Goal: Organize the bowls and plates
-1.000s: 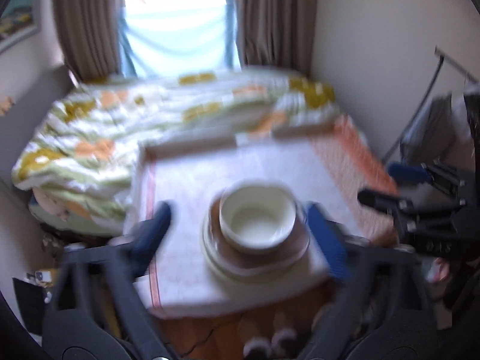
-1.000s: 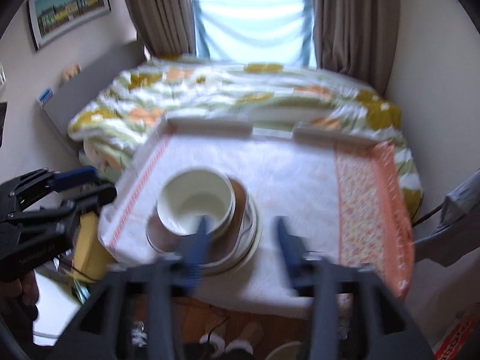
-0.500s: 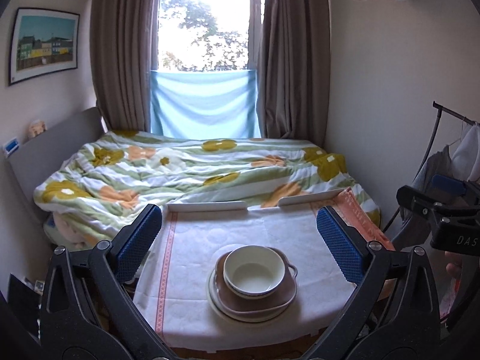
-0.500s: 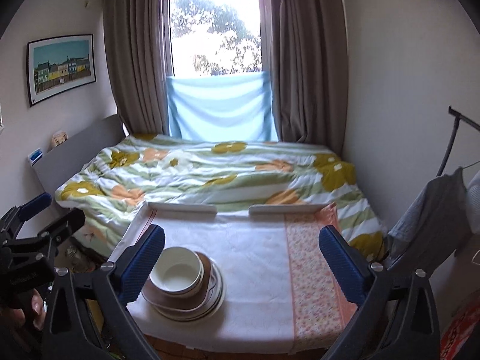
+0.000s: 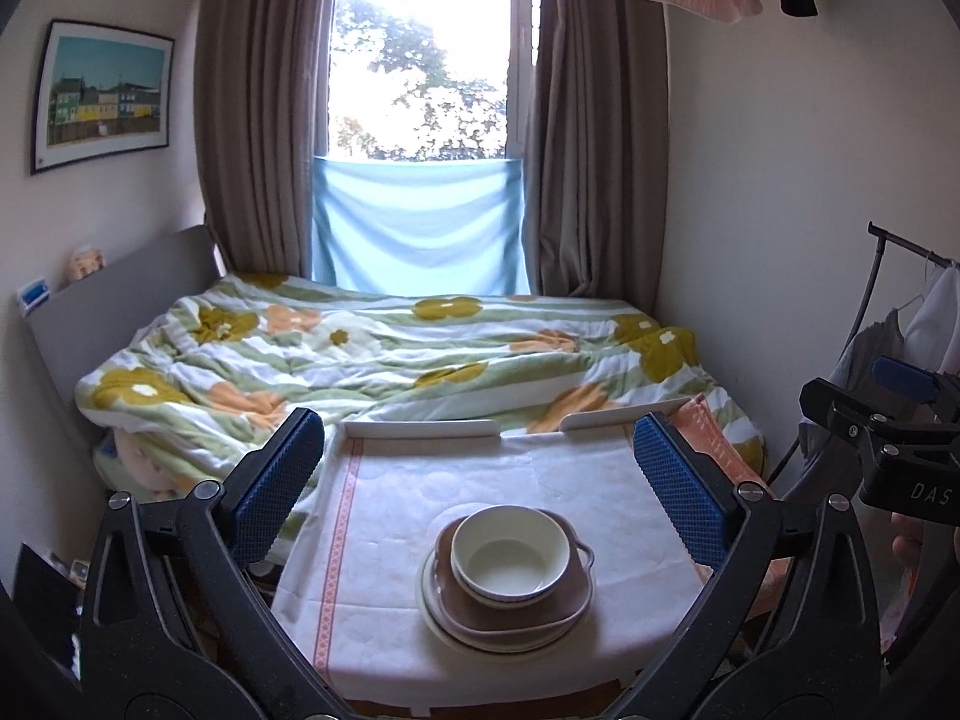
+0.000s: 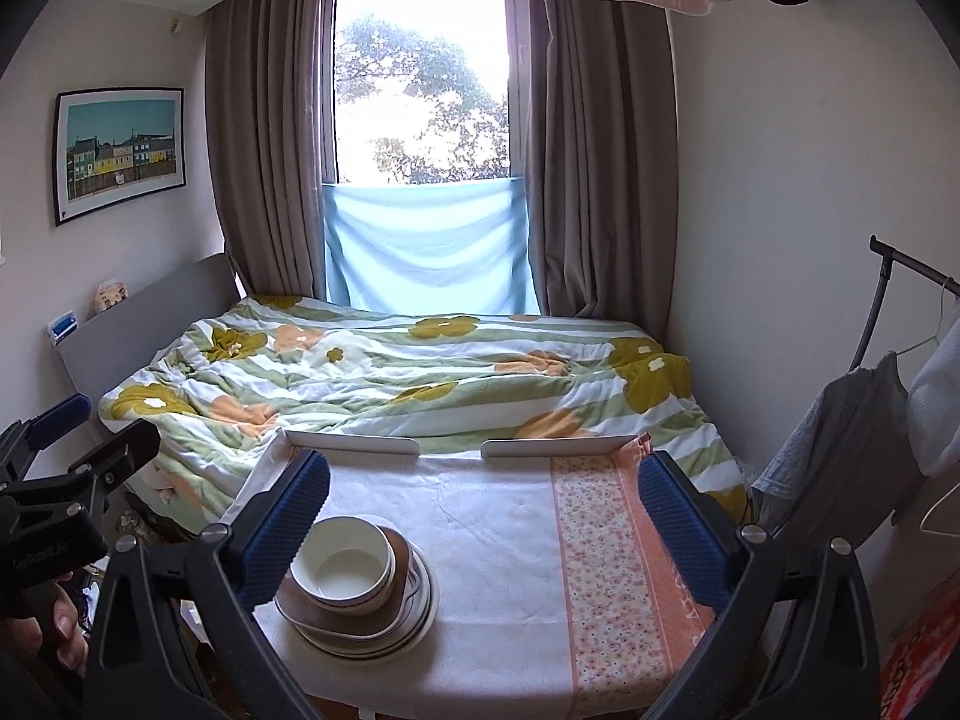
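Note:
A cream bowl (image 5: 510,558) sits in a brown handled dish (image 5: 564,603) on a cream plate (image 5: 438,621), stacked on the small cloth-covered table (image 5: 420,498). The stack also shows in the right wrist view, with the bowl (image 6: 345,561) on top. My left gripper (image 5: 474,474) is open and empty, held back above the table, with the stack below and between its fingers. My right gripper (image 6: 480,510) is open and empty, to the right of the stack; its left finger (image 6: 282,534) overlaps the bowl's left rim in the view.
A bed with a flowered duvet (image 5: 390,360) lies just behind the table, under a curtained window. Two white rails (image 6: 354,444) edge the table's far side. An orange patterned cloth strip (image 6: 606,558) covers the table's right part. A clothes rack (image 6: 888,372) stands at the right.
Both grippers have pulled up and back from the stack and opened wide. The views went from blurred and close to steady and farther off. The stack has not moved.

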